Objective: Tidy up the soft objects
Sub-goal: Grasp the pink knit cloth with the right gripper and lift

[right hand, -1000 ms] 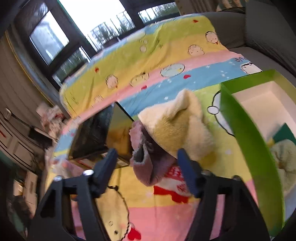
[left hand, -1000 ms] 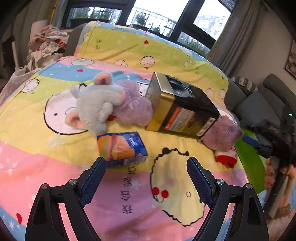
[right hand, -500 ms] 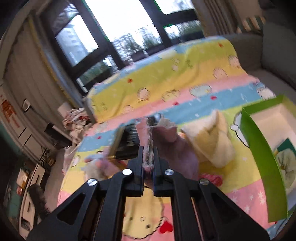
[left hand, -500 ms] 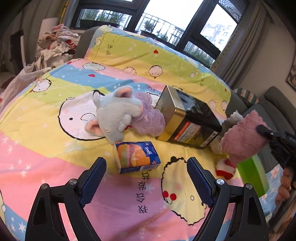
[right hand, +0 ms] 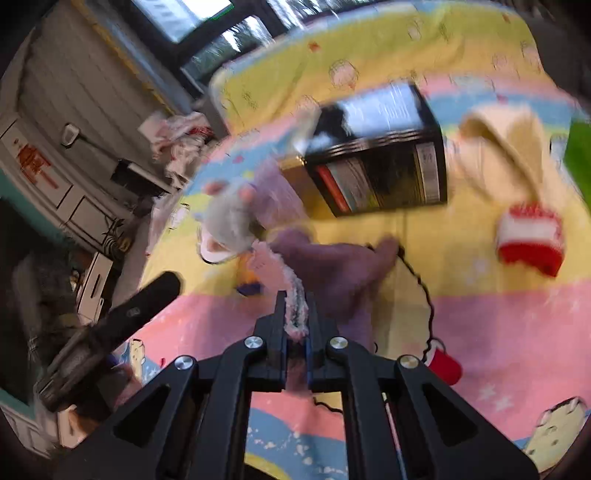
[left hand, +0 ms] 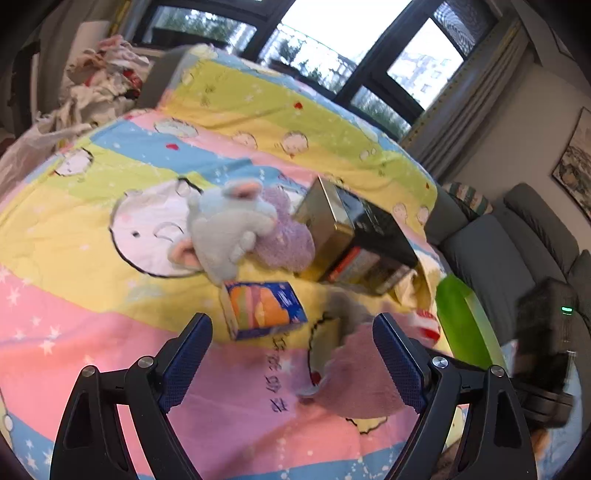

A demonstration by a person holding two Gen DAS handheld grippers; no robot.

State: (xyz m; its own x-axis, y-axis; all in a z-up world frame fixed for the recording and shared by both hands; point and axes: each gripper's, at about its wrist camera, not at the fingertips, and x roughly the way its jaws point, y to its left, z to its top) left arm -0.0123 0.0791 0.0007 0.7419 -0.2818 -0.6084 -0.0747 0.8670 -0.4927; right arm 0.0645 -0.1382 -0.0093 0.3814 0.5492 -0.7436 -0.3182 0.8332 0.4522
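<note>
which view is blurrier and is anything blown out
Right wrist view: heavy motion smear over the tin and plush, only the hand-held gripper sharp. Left wrist view: mostly crisp, pink cloth smeared, window blown white.

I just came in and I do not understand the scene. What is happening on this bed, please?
A person holds a gripper in each hand and is sorting soft things on a cartoon-print blanket. The right gripper is shut on a mauve knitted cloth and carries it above the blanket. The left gripper is open and holds nothing. A grey plush toy, a small carton and a dark tin lie on the blanket, and a green box stands at the bed's edge.
</note>
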